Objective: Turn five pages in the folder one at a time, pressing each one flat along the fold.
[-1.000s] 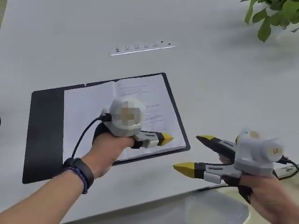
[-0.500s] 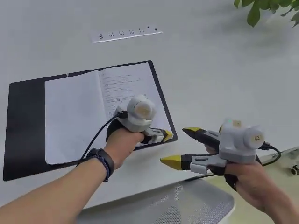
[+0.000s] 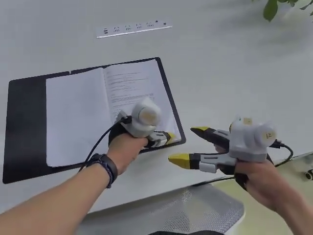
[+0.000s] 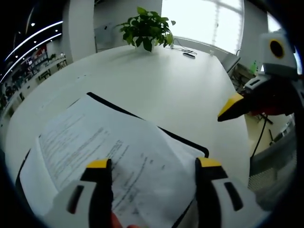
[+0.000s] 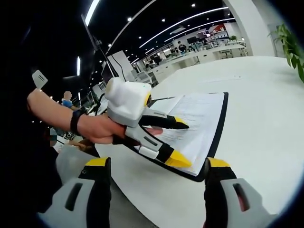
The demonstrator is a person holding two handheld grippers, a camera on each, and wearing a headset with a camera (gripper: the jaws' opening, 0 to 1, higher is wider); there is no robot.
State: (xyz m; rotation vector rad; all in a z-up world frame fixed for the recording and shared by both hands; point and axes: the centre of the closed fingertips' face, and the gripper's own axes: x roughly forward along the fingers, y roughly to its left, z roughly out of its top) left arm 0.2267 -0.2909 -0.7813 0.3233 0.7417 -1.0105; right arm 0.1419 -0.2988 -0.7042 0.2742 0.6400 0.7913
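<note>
Left gripper [image 3: 167, 138], right gripper [image 3: 188, 145]: white bodies, black yellow-tipped jaws, black cables [image 3: 100, 142]; dark wristband [image 3: 105, 164].

The left gripper [image 3: 166, 138] has slid across the folder's [image 3: 27, 122] right-hand page [image 3: 132, 88] toward 5 o'clock. It was over the lower middle of the page beside the fold; now it sits at the folder's lower right corner, and its yellow-tipped fingers [image 5: 176, 159], spread apart, reach the edge of the black cover. The right gripper [image 3: 189, 144], at 4 o'clock of that corner over the bare surface [image 3: 234, 73], has drawn a little nearer, so its upper finger [image 3: 199, 130] is now close beside the left gripper's tips.
</note>
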